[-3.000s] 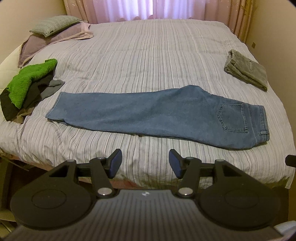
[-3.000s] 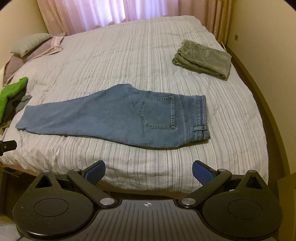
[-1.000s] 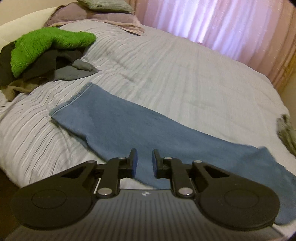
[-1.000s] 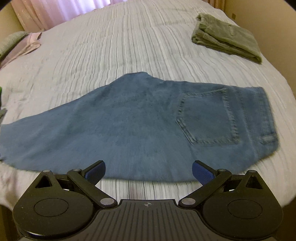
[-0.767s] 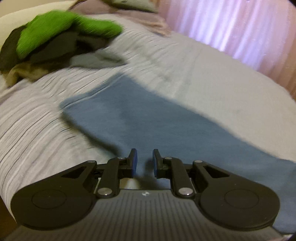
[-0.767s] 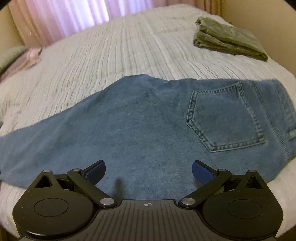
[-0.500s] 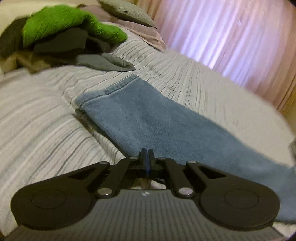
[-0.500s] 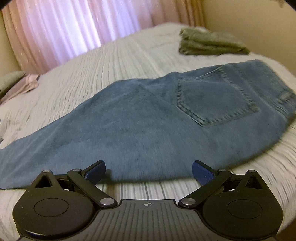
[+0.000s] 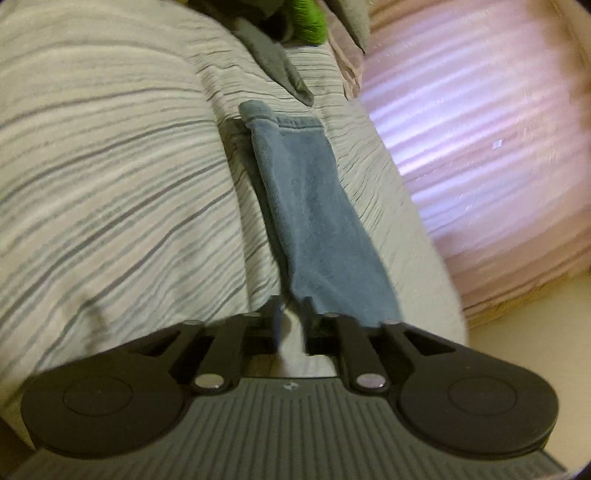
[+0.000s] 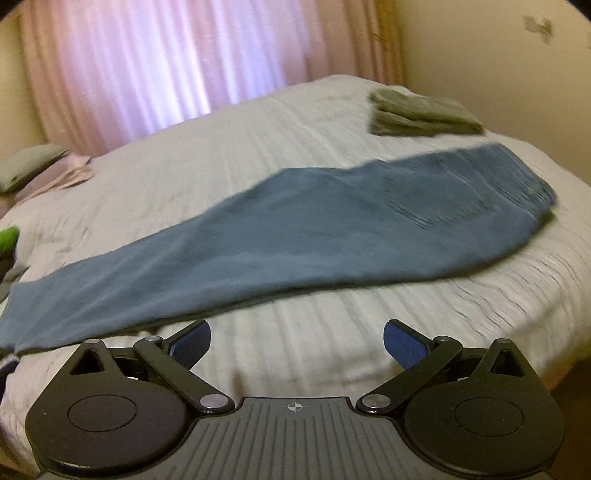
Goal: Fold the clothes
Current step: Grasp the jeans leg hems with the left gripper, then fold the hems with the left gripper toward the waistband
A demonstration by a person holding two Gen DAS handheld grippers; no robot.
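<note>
A pair of blue jeans (image 10: pixel 295 229) lies flat across the striped bed (image 10: pixel 332 332), waistband to the right and leg hems to the left. In the left wrist view one jeans leg (image 9: pixel 310 206) runs away from my fingertips to its hem. My left gripper (image 9: pixel 291 314) is low over the bed at that leg's near edge. Its jaws are opening, a narrow gap showing pale bedding between them, and no denim is pinched. My right gripper (image 10: pixel 297 339) stands wide open over bare bedding, just short of the jeans' near edge, with nothing between its fingers.
Folded olive trousers (image 10: pixel 421 110) sit at the far right of the bed. A heap of green and dark clothes (image 9: pixel 291 26) lies beyond the leg hem. Pillows (image 10: pixel 29 162) rest at the far left, pink curtains (image 10: pixel 166 62) hang behind the bed, and a wall stands to the right.
The left gripper rolled and dropped close to the jeans leg's edge; its jaws closed fully, then parted slightly. The right gripper sank toward the bed and stayed wide open.
</note>
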